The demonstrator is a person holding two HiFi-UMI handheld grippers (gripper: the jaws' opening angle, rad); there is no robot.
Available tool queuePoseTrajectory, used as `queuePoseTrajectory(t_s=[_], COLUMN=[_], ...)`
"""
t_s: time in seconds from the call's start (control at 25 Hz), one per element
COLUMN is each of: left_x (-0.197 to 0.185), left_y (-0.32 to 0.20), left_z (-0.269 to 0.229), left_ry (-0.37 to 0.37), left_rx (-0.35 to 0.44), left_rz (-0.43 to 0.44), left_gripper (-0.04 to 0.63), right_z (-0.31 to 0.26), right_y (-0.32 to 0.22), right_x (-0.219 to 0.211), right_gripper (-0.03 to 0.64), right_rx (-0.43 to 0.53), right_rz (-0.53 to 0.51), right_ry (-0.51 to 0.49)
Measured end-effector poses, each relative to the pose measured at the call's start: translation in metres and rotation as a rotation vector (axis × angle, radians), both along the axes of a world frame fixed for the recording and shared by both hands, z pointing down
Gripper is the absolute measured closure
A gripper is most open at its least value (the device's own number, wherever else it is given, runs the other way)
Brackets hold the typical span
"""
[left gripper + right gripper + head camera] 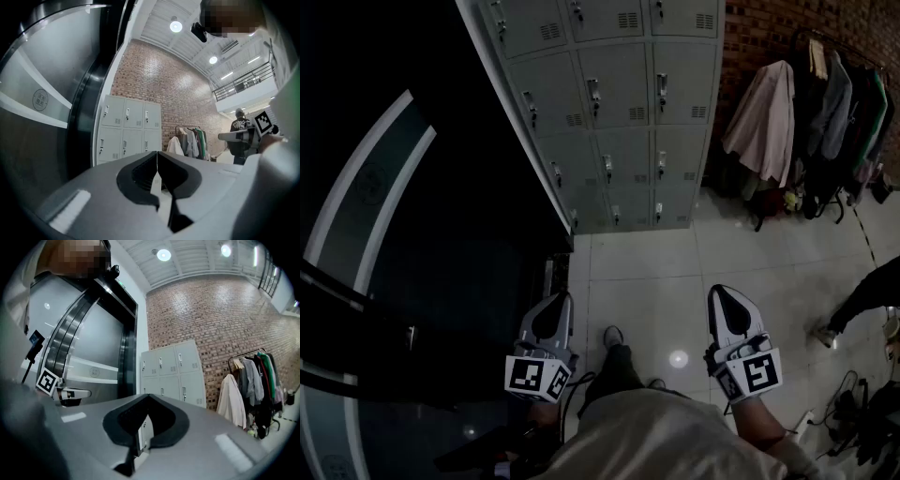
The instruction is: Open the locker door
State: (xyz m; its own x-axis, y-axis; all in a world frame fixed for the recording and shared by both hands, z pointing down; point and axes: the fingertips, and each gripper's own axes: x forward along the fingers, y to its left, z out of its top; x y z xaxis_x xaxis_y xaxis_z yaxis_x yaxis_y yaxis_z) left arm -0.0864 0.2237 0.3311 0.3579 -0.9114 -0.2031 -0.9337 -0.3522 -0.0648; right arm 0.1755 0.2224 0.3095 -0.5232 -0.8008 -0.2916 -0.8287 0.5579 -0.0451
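Note:
A grey bank of lockers [609, 103] stands against the brick wall some way ahead, all its doors shut, each with a small handle. It also shows in the left gripper view as lockers [126, 129] and in the right gripper view as lockers [173, 373]. My left gripper [562, 299] is held low over the tiled floor, jaws together, holding nothing. My right gripper [722, 292] hangs beside it, also shut and empty. Both are well short of the lockers. Each gripper view shows its own jaws meeting at the tip: left gripper [156, 154], right gripper [148, 397].
A clothes rack [825, 112] with hanging coats stands right of the lockers. A dark curved glass wall [384, 216] fills the left. Another person's leg [862, 300] is at the right edge. Cables [853, 412] lie at the lower right. My shoe [613, 336] is between the grippers.

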Motion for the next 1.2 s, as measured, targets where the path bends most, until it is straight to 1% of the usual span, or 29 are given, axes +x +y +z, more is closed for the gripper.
queuePoseTrajectory(t_s=[0.12, 0.24, 0.28, 0.32, 0.44, 0.48, 0.56, 0.64, 0.76, 0.92, 1.0, 1.08, 1.2], left_x=[-0.007, -0.018, -0.024, -0.032, -0.049, -0.051, -0.056, -0.066, -0.088, -0.109, -0.112, -0.109, -0.113], left_y=[-0.025, -0.058, -0.071, -0.086, -0.141, -0.161, -0.2, -0.244, -0.309, -0.385, -0.423, -0.453, -0.482], left_z=[0.012, 0.018, 0.022, 0.027, 0.045, 0.046, 0.039, 0.033, 0.033, 0.033, 0.036, 0.041, 0.058], left_ry=[0.009, 0.005, 0.005, 0.009, 0.036, 0.042, 0.042, 0.034, 0.018, -0.028, -0.056, -0.083, -0.078], left_rx=[-0.011, 0.008, 0.015, 0.019, -0.003, -0.008, 0.006, 0.02, 0.019, 0.052, 0.051, 0.04, 0.022], left_rz=[-0.007, -0.01, -0.012, -0.015, -0.008, 0.002, 0.032, 0.055, 0.064, 0.052, 0.037, 0.026, 0.006], left_gripper=[0.518, 0.518, 0.518, 0.518, 0.518, 0.518, 0.518, 0.518, 0.518, 0.52, 0.529, 0.534, 0.534], right_z=[0.014, 0.039, 0.044, 0.045, 0.034, 0.033, 0.034, 0.036, 0.029, 0.033, 0.033, 0.042, 0.084], right_y=[-0.027, -0.06, -0.073, -0.087, -0.137, -0.154, -0.19, -0.23, -0.293, -0.368, -0.41, -0.449, -0.488], right_x=[-0.001, -0.011, -0.017, -0.022, -0.034, -0.037, -0.046, -0.057, -0.076, -0.096, -0.102, -0.104, -0.114], right_gripper=[0.615, 0.615, 0.615, 0.615, 0.615, 0.615, 0.615, 0.615, 0.615, 0.615, 0.615, 0.615, 0.615], right_rx=[-0.031, -0.116, -0.125, -0.115, -0.027, -0.021, -0.03, -0.043, -0.02, 0.006, 0.019, -0.004, -0.117], right_rz=[0.01, 0.007, 0.009, 0.014, 0.039, 0.044, 0.052, 0.066, 0.094, 0.116, 0.109, 0.086, 0.045], right_ry=[0.013, 0.087, 0.101, 0.097, 0.022, 0.014, 0.03, 0.057, 0.011, 0.019, 0.009, 0.022, 0.13])
